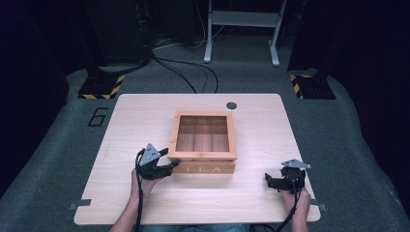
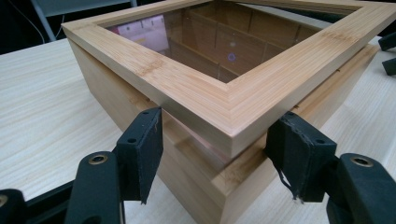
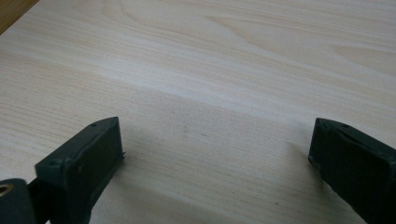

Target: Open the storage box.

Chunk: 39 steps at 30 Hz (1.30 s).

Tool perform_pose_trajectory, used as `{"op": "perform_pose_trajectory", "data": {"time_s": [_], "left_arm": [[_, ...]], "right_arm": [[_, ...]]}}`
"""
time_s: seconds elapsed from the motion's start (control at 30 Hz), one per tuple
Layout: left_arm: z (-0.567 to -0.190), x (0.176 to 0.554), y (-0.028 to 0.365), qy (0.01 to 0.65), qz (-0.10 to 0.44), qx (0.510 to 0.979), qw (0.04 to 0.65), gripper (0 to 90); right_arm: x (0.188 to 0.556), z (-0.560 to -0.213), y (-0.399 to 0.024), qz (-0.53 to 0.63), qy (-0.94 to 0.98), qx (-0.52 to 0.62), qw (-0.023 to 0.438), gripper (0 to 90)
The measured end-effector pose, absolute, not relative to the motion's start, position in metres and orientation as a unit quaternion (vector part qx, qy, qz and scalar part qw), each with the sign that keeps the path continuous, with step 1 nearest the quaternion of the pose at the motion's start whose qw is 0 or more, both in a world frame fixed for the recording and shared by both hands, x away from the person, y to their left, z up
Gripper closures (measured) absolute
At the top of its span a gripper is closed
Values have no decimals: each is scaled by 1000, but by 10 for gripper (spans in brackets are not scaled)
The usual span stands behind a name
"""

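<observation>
Left gripper (image 2: pixel 215 154) is sitting wide apart around the tea box (image 1: pixel 205 143) corner; right gripper (image 3: pixel 215 163), at 4 o'clock, is gaping over bare table (image 1: pixel 145 116).

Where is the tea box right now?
In the high view, the wooden tea box sits mid-table, slightly toward the person. The open left claw straddles its near-left corner, and the right claw is off to its right, over bare table.

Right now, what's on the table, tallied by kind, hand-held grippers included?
Wooden tea box with glass lid: 1
Hand-held gripper: 2, left hand-held gripper with jaws open around the box's near corner, right hand-held gripper open over bare table
Total: 3
</observation>
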<state>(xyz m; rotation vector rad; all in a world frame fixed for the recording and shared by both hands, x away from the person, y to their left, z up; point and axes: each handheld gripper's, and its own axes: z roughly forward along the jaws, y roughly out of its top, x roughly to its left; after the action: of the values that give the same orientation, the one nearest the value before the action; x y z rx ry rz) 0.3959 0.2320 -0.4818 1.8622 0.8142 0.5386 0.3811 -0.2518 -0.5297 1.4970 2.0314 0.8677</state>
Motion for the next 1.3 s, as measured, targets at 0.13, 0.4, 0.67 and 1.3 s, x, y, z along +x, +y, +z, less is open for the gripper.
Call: {"op": "perform_pose_trajectory", "data": {"time_s": [0.13,0.4,0.67,1.3], "left_arm": [[-473,399,231,331,233,765,501,353],[-456,409,228,333,252,751,511,327],[-445,418,227,331,278,735,523,376],[-421,432,232,317,310,732,516,554]], "right_arm": [[381,-530,-252,316,741,545,234,25],[381,-530,-252,316,740,545,234,27],[381,-530,-252,316,740,544,235,30],[381,-529,-252,317,739,547,234,36]]}}
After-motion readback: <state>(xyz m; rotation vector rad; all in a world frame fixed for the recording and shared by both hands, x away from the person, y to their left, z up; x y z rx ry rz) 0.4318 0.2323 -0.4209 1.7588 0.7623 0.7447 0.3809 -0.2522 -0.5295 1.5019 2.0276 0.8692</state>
